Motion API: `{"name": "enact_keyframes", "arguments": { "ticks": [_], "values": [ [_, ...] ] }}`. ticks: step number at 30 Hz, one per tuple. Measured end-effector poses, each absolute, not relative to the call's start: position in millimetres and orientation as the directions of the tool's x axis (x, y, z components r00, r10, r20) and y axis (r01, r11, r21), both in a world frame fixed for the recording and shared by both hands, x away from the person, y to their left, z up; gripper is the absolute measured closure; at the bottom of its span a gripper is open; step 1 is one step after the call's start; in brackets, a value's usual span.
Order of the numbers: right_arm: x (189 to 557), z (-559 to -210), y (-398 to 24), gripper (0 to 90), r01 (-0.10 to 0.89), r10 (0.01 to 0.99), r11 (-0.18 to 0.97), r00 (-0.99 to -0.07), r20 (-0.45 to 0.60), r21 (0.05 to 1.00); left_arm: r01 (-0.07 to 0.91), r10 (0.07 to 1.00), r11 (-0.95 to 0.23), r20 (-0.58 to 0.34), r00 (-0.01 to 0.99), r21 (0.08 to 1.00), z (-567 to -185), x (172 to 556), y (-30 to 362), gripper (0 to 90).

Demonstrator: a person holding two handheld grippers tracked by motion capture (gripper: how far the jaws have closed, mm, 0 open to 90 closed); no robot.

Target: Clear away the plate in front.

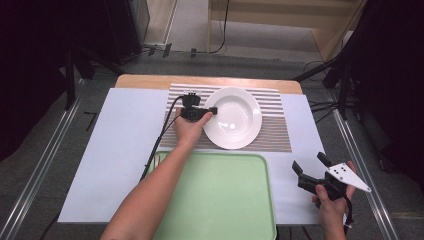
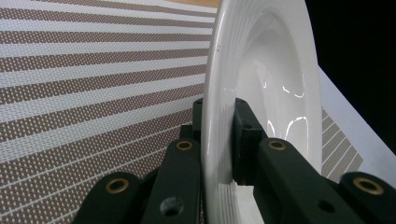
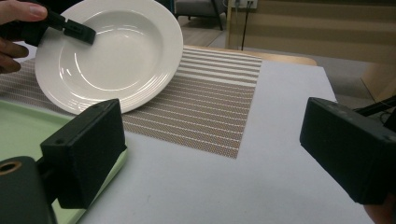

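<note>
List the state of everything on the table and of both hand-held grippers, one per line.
White plate: empty, left rim gripped, tilted up off the striped mat.
Striped mat: flat under the plate.
Green tray: empty.
Left hand-held gripper: shut on the plate's rim.
Right hand-held gripper: open, holding nothing.

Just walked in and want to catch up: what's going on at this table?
A person works with a gripper in each hand. The left gripper is clamped on the rim of a white plate, which sits tilted on a striped placemat. The right gripper is held open off to the side, over the white sheet, with nothing between its jaws. A green tray lies in front of the person.
</note>
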State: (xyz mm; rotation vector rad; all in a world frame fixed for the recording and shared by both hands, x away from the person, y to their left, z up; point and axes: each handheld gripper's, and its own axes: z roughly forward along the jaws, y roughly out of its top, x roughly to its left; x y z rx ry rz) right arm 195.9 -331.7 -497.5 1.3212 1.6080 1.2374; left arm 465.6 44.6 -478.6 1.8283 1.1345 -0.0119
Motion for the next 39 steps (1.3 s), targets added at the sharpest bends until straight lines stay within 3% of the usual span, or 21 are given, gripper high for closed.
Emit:
{"name": "enact_keyframes", "arguments": {
  "ticks": [39],
  "values": [
    [195.3, -496.9, -329.5, 5.4, 0.292, 0.971, 0.029, -0.236, 0.042, 0.956, 0.671, 0.648, -0.051, -0.487, 0.585, 0.739, -452.9, 436.7, 83.3, 82.0]
  ]
}}
